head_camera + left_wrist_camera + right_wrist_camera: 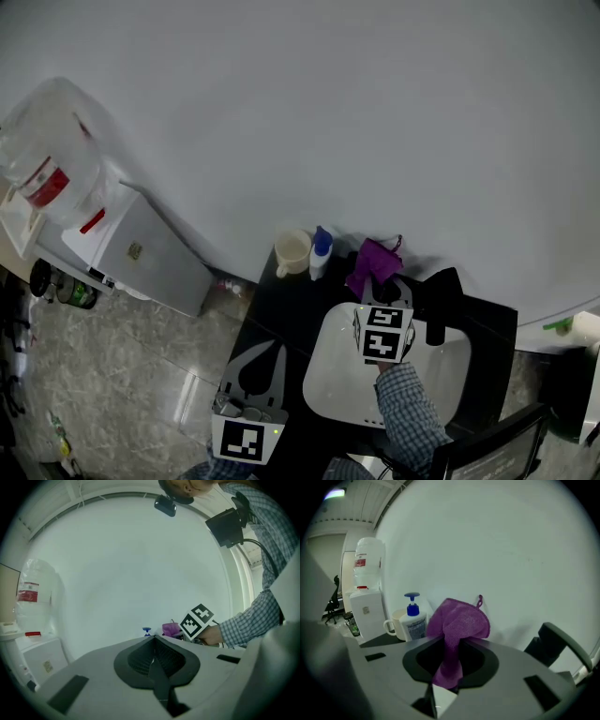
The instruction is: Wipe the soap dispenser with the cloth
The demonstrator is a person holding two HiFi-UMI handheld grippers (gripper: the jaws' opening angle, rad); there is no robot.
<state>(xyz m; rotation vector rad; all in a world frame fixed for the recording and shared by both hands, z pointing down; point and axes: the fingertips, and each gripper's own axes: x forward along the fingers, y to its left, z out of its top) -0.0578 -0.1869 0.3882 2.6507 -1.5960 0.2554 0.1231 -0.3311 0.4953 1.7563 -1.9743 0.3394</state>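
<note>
Right tool (450, 665) clamped on the purple cloth (459, 620), just right of the soap dispenser (412, 620) at the table's (281, 314) far edge beside a cup (395, 620). Left tool (153, 660) jaws together, empty, near left.

Office pantry or break corner, by my read. Head view:
- Upper left: water cooler (58, 178) with upturned bottle.
- Lower centre: white sink (330, 370) set in a black counter (281, 305).
- By the plain white wall (375, 112): mug (292, 251) and soap dispenser (321, 251).
- Lower left: stone-patterned floor tiles (112, 375).
</note>
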